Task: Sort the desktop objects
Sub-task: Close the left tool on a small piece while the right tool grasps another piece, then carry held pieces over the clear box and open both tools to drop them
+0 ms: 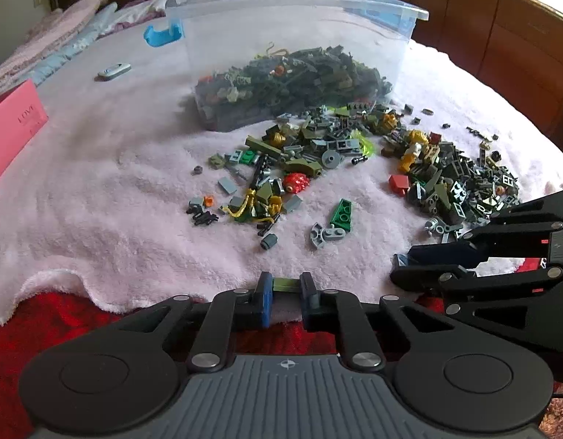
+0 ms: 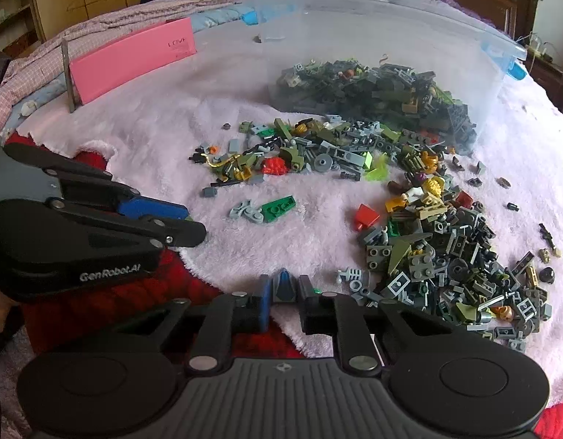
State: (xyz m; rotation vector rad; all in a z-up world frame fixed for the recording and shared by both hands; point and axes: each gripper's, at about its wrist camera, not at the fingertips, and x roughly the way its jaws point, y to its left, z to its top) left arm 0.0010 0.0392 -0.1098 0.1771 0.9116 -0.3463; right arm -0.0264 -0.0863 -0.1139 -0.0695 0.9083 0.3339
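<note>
Loose building bricks [image 1: 354,153] [image 2: 427,237] lie scattered in olive, grey, yellow and red on a pink fluffy blanket [image 1: 116,201]. Behind them stands a clear plastic bin [image 1: 296,55] [image 2: 372,47] with many more bricks in it. My left gripper [image 1: 285,281] is at the blanket's near edge, shut on a small olive-green piece [image 1: 285,284]. My right gripper [image 2: 285,283] is shut on a dark pointed piece [image 2: 285,287] with a blue stripe. The two grippers are side by side: the right gripper [image 1: 400,267] enters from the right, the left gripper [image 2: 195,224] from the left.
A green wedge plate [image 1: 341,212] [image 2: 279,208] and a red brick [image 1: 398,183] [image 2: 367,216] lie apart from the heaps. A pink box [image 1: 14,124] [image 2: 131,62] stands at the left. A red cover [image 1: 62,314] shows under the blanket's edge. Wooden cabinets [image 1: 500,36] line the far right.
</note>
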